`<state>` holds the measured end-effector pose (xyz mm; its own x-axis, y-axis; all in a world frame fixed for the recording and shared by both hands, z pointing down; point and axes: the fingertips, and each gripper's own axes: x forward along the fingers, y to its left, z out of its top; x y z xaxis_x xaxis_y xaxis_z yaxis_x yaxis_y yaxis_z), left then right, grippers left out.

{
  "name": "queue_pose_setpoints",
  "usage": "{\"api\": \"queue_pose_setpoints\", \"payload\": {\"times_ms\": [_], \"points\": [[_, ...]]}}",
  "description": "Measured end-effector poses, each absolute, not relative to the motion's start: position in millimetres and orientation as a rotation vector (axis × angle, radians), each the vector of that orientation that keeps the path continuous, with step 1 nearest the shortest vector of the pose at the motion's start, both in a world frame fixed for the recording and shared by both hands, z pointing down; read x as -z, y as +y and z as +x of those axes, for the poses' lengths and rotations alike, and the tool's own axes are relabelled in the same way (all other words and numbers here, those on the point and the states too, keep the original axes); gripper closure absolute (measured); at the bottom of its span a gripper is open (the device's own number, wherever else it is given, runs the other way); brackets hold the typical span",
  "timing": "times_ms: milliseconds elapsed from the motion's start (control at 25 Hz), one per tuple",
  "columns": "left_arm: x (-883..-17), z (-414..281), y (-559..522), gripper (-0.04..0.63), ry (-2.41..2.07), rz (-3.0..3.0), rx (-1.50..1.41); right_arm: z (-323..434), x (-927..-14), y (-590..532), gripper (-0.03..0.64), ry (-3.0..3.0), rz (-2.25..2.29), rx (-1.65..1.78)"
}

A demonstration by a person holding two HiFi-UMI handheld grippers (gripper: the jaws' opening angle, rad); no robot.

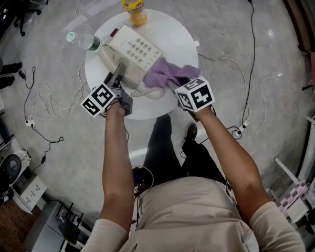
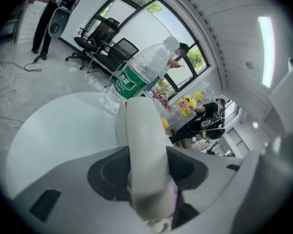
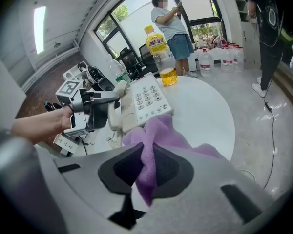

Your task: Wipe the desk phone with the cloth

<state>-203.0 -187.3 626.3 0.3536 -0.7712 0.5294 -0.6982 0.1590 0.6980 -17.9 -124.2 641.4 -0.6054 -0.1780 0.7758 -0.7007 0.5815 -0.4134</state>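
Note:
A cream desk phone (image 1: 138,50) sits on the round white table (image 1: 173,33). Its handset (image 2: 145,145) lies along the phone's left side, and my left gripper (image 1: 118,76) is shut on its near end, the pads pressing both sides. A purple cloth (image 1: 168,72) lies bunched against the phone's near right corner. My right gripper (image 3: 145,172) is shut on a fold of this cloth (image 3: 156,140), just short of the keypad (image 3: 146,101). The left gripper (image 3: 90,108) also shows in the right gripper view, at the handset.
A yellow drink bottle (image 1: 134,7) stands at the table's far edge. A water bottle (image 1: 86,41) with a green label lies at the left edge. The phone's coiled cord (image 1: 149,92) trails near the front rim. Cables run over the floor; people stand in the background.

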Motion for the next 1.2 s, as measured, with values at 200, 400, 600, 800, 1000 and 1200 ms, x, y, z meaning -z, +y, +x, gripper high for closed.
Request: {"api": "queue_pose_setpoints", "payload": {"times_ms": [200, 400, 600, 800, 1000, 1200], "points": [[-588, -205, -173, 0.377, -1.203, 1.564, 0.402, -18, -609, -132, 0.588, -2.218, 0.76, -1.031], [-534, -206, -150, 0.38, -0.967, 1.57, 0.722, -37, -549, -142, 0.588, -2.435, 0.766, -1.138], [-476, -185, -138, 0.38, -0.651, 1.617, 0.934, -88, -472, -154, 0.588, -2.715, 0.616, -1.08], [-433, -155, -130, 0.379, -0.461, 1.646, 1.001, -138, -425, -139, 0.588, -2.825, 0.324, -1.145], [-410, -157, -136, 0.38, -0.399, 1.597, 1.136, -139, -408, -112, 0.588, -2.781, 0.148, -1.451], [-396, -153, -133, 0.382, -0.341, 1.598, 1.173, -106, -389, -103, 0.588, -2.739, 0.064, -1.716]]}}
